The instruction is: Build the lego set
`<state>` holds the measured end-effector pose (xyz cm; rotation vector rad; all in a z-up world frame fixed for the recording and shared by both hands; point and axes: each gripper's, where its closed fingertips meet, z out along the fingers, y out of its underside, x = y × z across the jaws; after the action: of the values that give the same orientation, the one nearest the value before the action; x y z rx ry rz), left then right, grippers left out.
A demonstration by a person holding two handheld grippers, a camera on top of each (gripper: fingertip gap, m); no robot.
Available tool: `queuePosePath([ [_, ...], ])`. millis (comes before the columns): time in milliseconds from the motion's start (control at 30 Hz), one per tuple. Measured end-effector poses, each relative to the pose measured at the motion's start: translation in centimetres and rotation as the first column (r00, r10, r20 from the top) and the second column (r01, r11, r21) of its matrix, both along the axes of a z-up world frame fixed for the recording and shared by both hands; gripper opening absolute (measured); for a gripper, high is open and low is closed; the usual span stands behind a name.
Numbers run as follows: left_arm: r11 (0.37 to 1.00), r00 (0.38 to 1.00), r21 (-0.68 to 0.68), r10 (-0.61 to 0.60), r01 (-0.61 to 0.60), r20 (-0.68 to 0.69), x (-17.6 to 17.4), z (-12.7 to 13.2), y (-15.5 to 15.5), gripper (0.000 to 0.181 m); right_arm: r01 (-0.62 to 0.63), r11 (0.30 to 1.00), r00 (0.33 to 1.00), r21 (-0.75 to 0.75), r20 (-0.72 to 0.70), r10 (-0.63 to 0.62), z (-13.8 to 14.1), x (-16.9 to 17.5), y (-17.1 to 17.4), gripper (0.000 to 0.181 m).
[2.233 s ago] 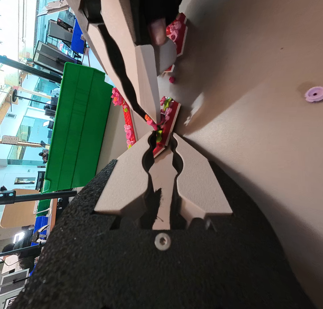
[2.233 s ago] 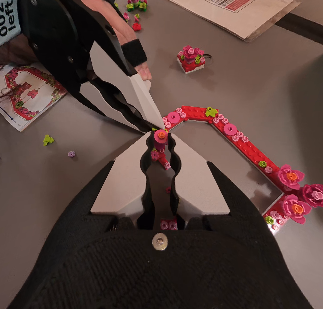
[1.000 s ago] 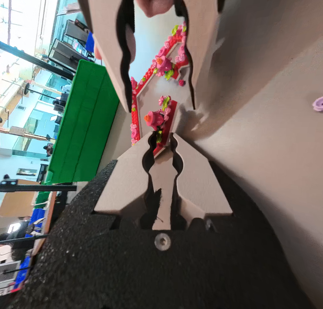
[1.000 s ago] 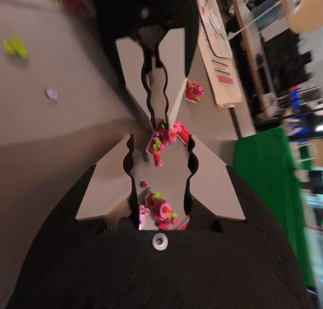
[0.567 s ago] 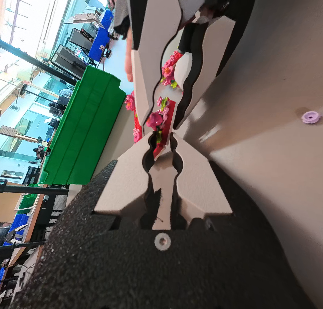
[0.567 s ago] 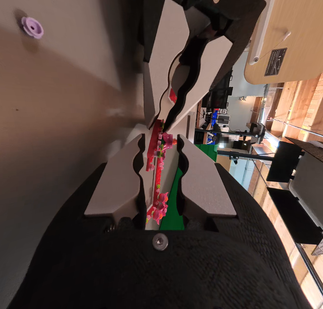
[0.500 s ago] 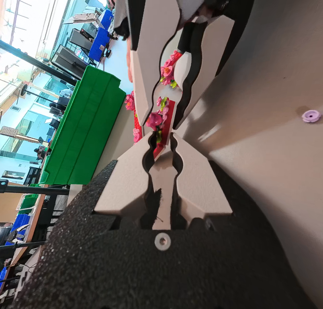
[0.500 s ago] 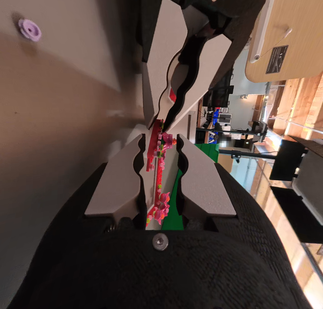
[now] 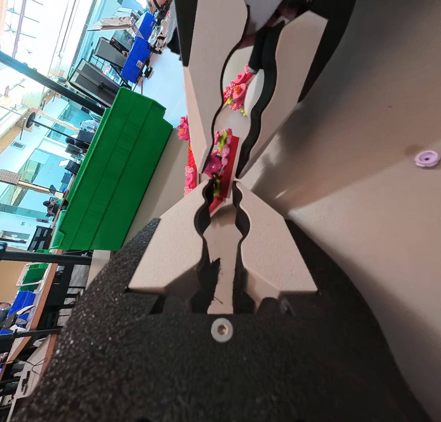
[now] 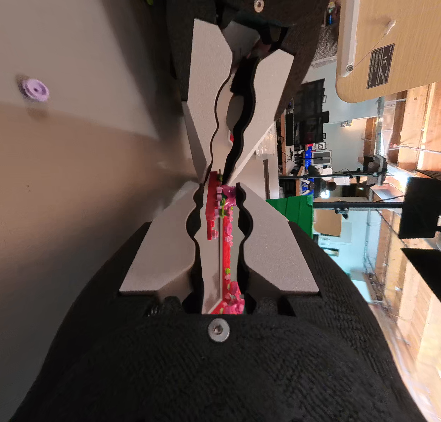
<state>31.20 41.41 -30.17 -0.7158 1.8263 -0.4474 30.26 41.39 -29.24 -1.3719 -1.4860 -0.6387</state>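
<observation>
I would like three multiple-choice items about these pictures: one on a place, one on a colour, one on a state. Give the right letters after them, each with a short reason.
1. Where is the lilac round piece?
A) in the bin
B) alone on the grey table
C) in a gripper

2. What colour is the big bin?
A) green
B) yellow
C) white

3. How is the left gripper?
A) wide open and empty
B) shut on the red flower strip
C) shut on a sheet of paper

Answers:
1 B, it lies apart on bare tabletop.
2 A, its ribbed side is green.
3 B, its fingertips pinch the strip's end.
</observation>
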Motion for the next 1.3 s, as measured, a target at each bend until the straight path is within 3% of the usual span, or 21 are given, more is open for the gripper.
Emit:
queuePosePath([
  [200, 1.000, 1.000, 0.023, -0.004, 0.005, -0.015, 0.0, -0.4, -0.1, 0.013, -0.006, 0.999, 0.999, -0.038, -0.032, 0.005, -0.1, 0.3, -0.2, 0.052],
  [400, 1.000, 1.000, 0.014, -0.015, 0.015, -0.008, 0.0, -0.3, -0.2, 0.013, 0.003, 1.000, 0.998, 0.015, 0.056, -0.004, -0.6, 0.7, 0.2, 0.036],
  [1100, 0.998, 0.999, 0.058, -0.028, 0.030, -0.032, -0.1, -0.8, -0.5, 0.013, 0.029, 0.999, 0.998, -0.045, 0.055, -0.026, -1.0, 0.8, 0.0, 0.033],
  [1300, 0.980, 1.000, 0.198, -0.007, 0.003, 0.019, 0.0, -0.6, 0.0, 0.014, 0.029, 0.999, 0.999, -0.032, 0.032, -0.028, -0.7, 0.9, 0.1, 0.033],
])
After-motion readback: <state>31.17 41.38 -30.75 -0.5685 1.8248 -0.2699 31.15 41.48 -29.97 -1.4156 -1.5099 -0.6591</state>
